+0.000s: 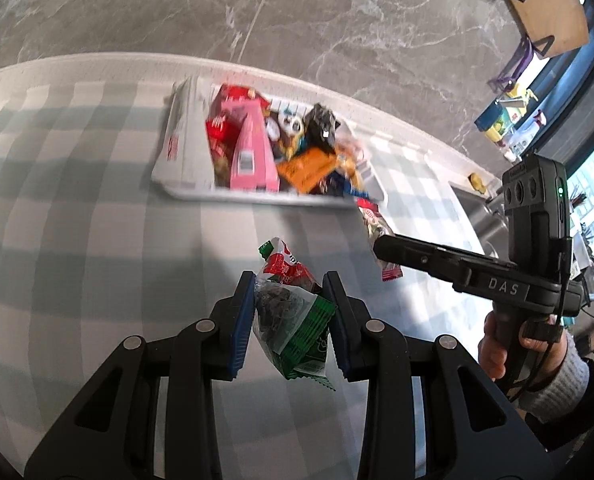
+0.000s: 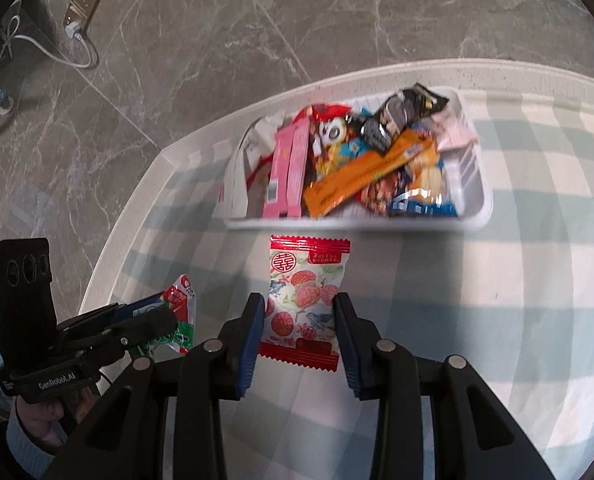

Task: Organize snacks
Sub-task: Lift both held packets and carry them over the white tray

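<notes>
My left gripper (image 1: 291, 312) is shut on a green and red snack packet (image 1: 293, 320), held above the checked tablecloth; from the right wrist view the same packet (image 2: 181, 300) shows at the left gripper's (image 2: 165, 316) tip. My right gripper (image 2: 299, 320) is shut on a white packet with red fruit print and red ends (image 2: 305, 300); in the left wrist view that packet (image 1: 377, 232) hangs from the right gripper's fingers (image 1: 401, 250). Beyond both stands a white tray (image 1: 185, 152) (image 2: 477, 208) piled with several snacks, among them a pink box (image 1: 253, 152) and an orange packet (image 2: 369, 176).
The table, under a green and white checked cloth (image 1: 77, 200), ends just behind the tray; grey marble floor (image 2: 177, 60) lies beyond. A hand (image 1: 497, 352) holds the right gripper's handle. A wooden stool (image 1: 545, 12) and a cluttered shelf stand at the far right.
</notes>
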`<state>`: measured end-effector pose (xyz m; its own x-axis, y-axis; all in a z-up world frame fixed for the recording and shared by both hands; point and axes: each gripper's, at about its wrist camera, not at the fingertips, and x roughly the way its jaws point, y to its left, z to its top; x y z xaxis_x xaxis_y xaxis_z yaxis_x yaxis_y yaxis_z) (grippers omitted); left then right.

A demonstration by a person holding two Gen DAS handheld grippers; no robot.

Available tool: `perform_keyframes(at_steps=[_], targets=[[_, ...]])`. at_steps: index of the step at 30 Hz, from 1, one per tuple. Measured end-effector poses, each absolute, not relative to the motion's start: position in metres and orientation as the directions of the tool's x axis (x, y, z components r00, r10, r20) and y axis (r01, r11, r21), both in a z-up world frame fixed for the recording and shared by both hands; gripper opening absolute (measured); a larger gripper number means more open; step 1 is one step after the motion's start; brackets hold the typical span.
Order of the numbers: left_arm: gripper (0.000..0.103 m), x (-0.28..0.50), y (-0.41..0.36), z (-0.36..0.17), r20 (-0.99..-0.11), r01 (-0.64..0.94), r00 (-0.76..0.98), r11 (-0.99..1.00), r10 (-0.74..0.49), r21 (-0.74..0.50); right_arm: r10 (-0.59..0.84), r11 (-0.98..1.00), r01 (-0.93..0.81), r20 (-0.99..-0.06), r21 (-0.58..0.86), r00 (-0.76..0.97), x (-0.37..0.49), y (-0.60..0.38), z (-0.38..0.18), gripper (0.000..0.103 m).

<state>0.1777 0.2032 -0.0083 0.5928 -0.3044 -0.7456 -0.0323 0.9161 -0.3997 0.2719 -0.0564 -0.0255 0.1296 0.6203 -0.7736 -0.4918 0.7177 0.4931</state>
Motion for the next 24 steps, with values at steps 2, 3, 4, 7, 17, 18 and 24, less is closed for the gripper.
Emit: perform_keyframes(at_steps=[2, 3, 4, 7, 17, 18, 24], targets=[[0.032, 0.191, 0.206, -0.003, -0.736, -0.025, 0.600, 0.913, -0.313, -0.408, 0.624, 0.717, -0.490, -0.769, 0.495, 0.137, 0.281, -0.055, -0.023, 0.038], [0.032, 0.197, 0.208, -0.001, -0.733, -0.022, 0.602, 0.912, -0.315, -0.410, 0.626, 0.717, -0.490, -0.767, 0.496, 0.139, 0.284, -0.054, -0.022, 0.038], [0.032, 0.204, 0.209, 0.001, -0.731, -0.018, 0.606, 0.912, -0.315, -0.409, 0.627, 0.716, -0.491, -0.766, 0.495, 0.143, 0.288, -0.053, -0.020, 0.038], [0.032, 0.226, 0.211, 0.008, -0.719, -0.006, 0.615, 0.910, -0.323, -0.415, 0.630, 0.716, -0.492, -0.762, 0.495, 0.151, 0.301, -0.049, -0.017, 0.038], [0.032, 0.301, 0.217, 0.020, -0.695, 0.018, 0.636, 0.907, -0.335, -0.421, 0.637, 0.714, -0.504, -0.750, 0.485, 0.180, 0.354, -0.031, -0.012, 0.038], [0.032, 0.308, 0.218, 0.020, -0.693, 0.017, 0.638, 0.906, -0.335, -0.422, 0.637, 0.714, -0.506, -0.748, 0.484, 0.184, 0.360, -0.029, -0.011, 0.038], [0.032, 0.344, 0.224, 0.018, -0.690, 0.011, 0.644, 0.906, -0.330, -0.423, 0.634, 0.716, -0.521, -0.744, 0.464, 0.209, 0.389, -0.024, -0.007, 0.038]])
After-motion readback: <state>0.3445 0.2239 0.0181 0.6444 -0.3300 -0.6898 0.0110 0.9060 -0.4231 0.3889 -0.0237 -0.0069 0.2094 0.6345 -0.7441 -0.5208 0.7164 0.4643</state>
